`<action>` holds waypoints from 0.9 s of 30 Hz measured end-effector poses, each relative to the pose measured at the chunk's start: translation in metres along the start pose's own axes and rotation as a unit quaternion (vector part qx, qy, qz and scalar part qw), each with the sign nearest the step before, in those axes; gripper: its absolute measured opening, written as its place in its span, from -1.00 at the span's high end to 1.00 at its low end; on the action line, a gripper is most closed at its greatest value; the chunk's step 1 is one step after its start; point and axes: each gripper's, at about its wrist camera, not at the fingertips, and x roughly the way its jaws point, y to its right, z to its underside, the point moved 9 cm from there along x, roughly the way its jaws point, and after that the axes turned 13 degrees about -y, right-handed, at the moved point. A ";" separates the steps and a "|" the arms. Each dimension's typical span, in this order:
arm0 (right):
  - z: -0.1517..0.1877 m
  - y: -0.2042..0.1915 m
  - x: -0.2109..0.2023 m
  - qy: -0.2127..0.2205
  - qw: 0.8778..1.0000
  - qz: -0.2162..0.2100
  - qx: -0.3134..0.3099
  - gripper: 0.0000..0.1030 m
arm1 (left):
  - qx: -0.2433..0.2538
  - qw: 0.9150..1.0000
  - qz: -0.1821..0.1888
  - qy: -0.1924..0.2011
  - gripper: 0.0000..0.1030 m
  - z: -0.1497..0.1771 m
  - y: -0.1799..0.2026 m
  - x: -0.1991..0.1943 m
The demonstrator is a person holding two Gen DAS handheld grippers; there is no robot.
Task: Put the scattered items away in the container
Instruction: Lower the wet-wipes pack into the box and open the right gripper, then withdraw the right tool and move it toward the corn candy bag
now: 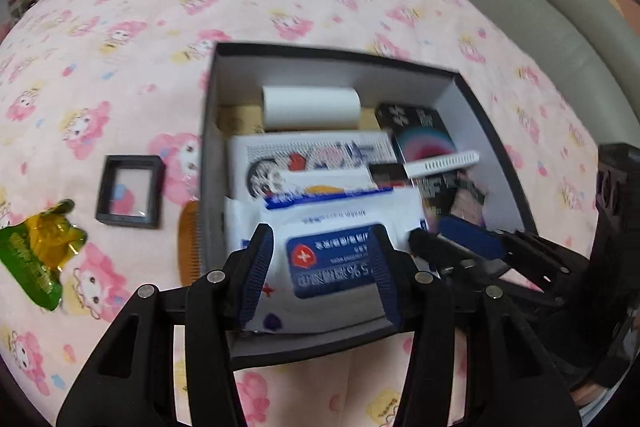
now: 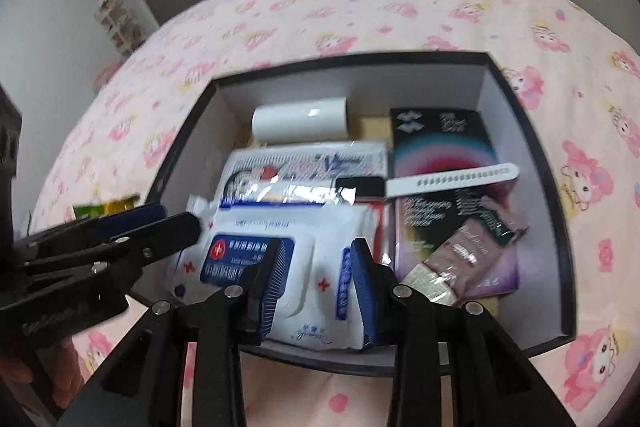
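Black-walled cardboard box (image 1: 472, 99) with a pale lining is sitting on the pink cartoon-print bedspread (image 1: 168, 7), filling the centre of both wrist views, and it is already holding most of the clutter. Inside it, the white soft pack of wet wipes with a blue label (image 2: 320, 267) is lying at six o'clock, against the near wall. Both claws are hovering over this pack with jaws spread: the left gripper (image 1: 320, 271) is framing the blue label, and the right gripper (image 2: 318, 279) is straddling the pack's right half, neither visibly pinching anything, though blur is making contact hard to judge.

A glossy dark rectangular carton with a pink-teal glow (image 2: 444, 155) is lying at two o'clock in the box, a white paper roll (image 2: 300, 119) at twelve, and a white perforated watch strap (image 2: 448, 179) is resting across the carton.

Outside the box, at nine o'clock in the left view, a small black square frame case (image 1: 130, 191), a green and gold foil packet (image 1: 40, 259) and the edge of an orange comb (image 1: 190, 243) just beside the box wall are waiting.

Judging by this, the pack is being settled; the sensible way is lifting both claws straight up, clear of the rim, then swinging left toward the frame case and gripping it across its opposite edges.
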 end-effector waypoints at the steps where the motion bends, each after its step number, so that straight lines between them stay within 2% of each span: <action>1: 0.002 -0.002 0.005 -0.010 1.000 0.005 -0.004 0.41 | 0.002 1.000 0.001 -0.009 0.08 0.001 0.001 0.005; 4: 0.010 -0.004 0.019 -0.032 0.999 0.021 -0.007 0.40 | 0.004 1.000 0.002 -0.028 0.08 0.005 0.005 0.018; 5: 0.012 -0.004 0.021 -0.034 0.999 0.028 -0.011 0.40 | 0.006 1.000 -0.003 -0.025 0.08 0.005 0.005 0.019; 9: 0.016 -0.006 0.013 -0.030 0.999 0.037 -0.015 0.40 | 0.004 1.000 0.019 -0.018 0.08 0.010 0.007 0.009; 16: 0.020 -0.019 -0.037 0.022 0.998 0.055 -0.017 0.37 | 0.018 0.997 0.047 0.058 0.08 0.030 0.022 -0.053; 20: 0.028 -0.029 -0.071 0.059 0.996 0.060 -0.016 0.30 | 0.023 0.994 0.048 0.096 0.08 0.044 0.027 -0.090; 22: 0.033 -0.031 -0.084 0.073 0.995 0.060 -0.011 0.25 | 0.025 0.992 0.055 0.112 0.07 0.054 0.028 -0.108; 24: 0.040 -0.034 -0.096 0.084 0.995 0.058 -0.004 0.12 | 0.028 0.990 0.056 0.124 0.05 0.064 0.028 -0.122; 27: 0.047 -0.039 -0.108 0.094 0.995 0.047 0.001 0.11 | 0.032 0.988 0.057 0.141 0.04 0.080 0.028 -0.142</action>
